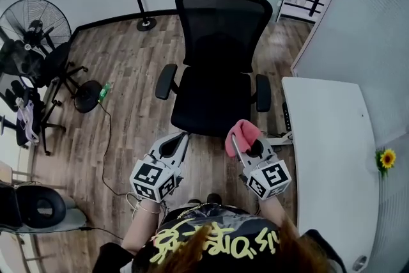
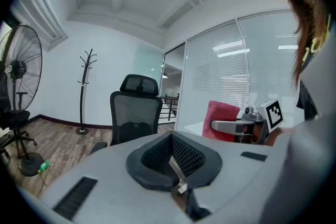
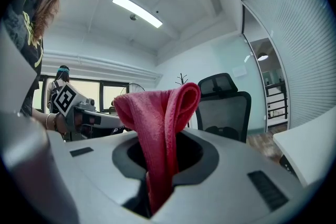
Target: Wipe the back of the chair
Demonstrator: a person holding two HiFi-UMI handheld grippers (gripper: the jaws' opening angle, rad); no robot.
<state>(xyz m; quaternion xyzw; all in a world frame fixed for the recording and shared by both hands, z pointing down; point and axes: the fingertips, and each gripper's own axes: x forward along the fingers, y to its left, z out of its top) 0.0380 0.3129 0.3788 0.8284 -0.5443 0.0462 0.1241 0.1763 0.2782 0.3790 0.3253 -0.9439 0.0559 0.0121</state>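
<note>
- Right gripper (image 1: 238, 145) clenched on the red cloth (image 1: 245, 132), which is bunched upward, ready for wiping.
- Left gripper (image 1: 179, 142) pinched closed, empty, likely spare.
- Chair (image 1: 220, 29) stands ahead, its backrest apart from the cloth.

No readable text; shirt lettering (image 1: 217, 241) illegible.

Black chair (image 1: 217, 35), pinkish-red cloth (image 1: 241, 134), seemingly wood-patterned floor (image 1: 128, 73).

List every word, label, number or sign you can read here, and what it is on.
Black shirt: yellow lettering, seen upside down, not legible.
Left hand-held gripper and right hand-held gripper: square black-and-white markers, patterns only, no text.
Nothing else is readable.
</note>
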